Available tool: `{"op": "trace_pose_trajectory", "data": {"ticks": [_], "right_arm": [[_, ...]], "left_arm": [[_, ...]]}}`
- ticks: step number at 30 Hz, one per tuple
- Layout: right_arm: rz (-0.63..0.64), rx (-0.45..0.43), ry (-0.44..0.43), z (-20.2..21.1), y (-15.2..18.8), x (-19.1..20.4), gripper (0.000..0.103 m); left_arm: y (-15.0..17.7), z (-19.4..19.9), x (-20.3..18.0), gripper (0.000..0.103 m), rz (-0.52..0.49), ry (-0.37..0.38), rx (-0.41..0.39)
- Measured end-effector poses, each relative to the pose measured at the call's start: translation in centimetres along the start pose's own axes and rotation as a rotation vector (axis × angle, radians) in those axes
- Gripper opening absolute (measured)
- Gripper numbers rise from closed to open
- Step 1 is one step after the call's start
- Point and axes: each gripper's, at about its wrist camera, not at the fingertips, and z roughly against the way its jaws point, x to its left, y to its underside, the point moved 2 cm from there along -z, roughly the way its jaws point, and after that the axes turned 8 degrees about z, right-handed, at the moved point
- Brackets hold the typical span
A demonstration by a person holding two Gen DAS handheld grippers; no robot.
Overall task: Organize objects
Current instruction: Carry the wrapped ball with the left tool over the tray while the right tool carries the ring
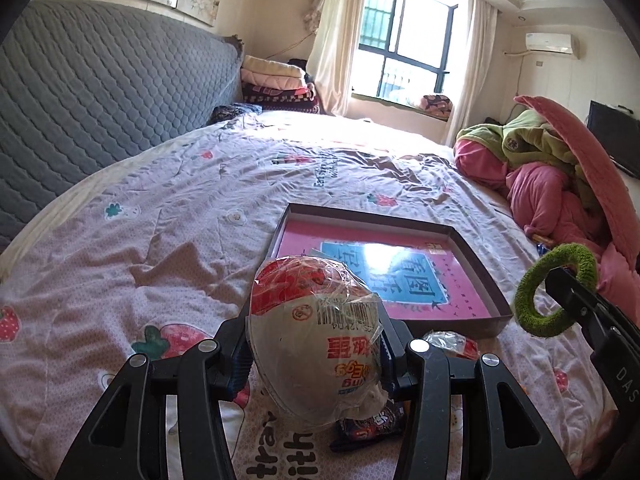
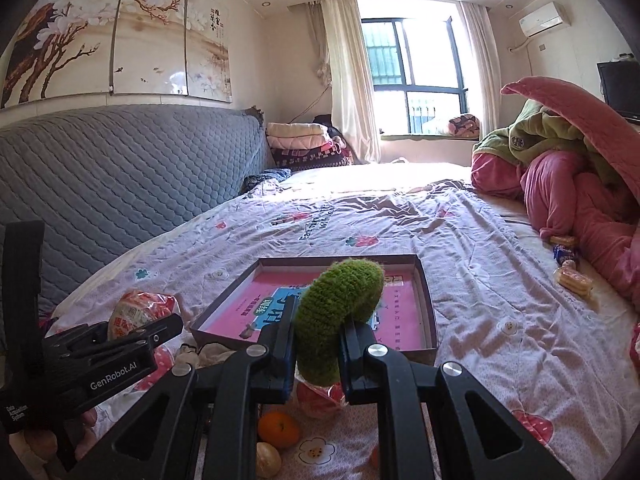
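My left gripper (image 1: 316, 344) is shut on a large egg-shaped toy (image 1: 316, 336) in clear wrap, white with a red top, held above the bed. It also shows in the right wrist view (image 2: 132, 314). My right gripper (image 2: 318, 344) is shut on a fuzzy green ring (image 2: 340, 312), which also shows in the left wrist view (image 1: 554, 290). A shallow cardboard box (image 1: 448, 232) with a pink printed bottom lies on the bed just ahead of both grippers, and shows in the right wrist view (image 2: 430, 308).
Below my grippers lie an orange (image 2: 279, 429), a peeled fruit (image 2: 267, 460), a dark snack packet (image 1: 370, 426) and a red wrapped item (image 1: 454, 342). Wrapped snacks (image 2: 572, 276) lie by the pink and green bedding (image 2: 568, 176) at right. A grey quilted headboard (image 1: 100, 92) stands at left.
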Motion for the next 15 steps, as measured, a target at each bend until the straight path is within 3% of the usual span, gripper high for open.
{"op": "trace_pose_trajectory", "data": {"ticks": [15], "right_arm": [[0.025, 0.007, 0.028, -2.3, -1.6, -0.6, 0.017]], "left_arm": [[-2.1, -2.1, -1.1, 0.052, -0.035, -0.025, -0.025]]}}
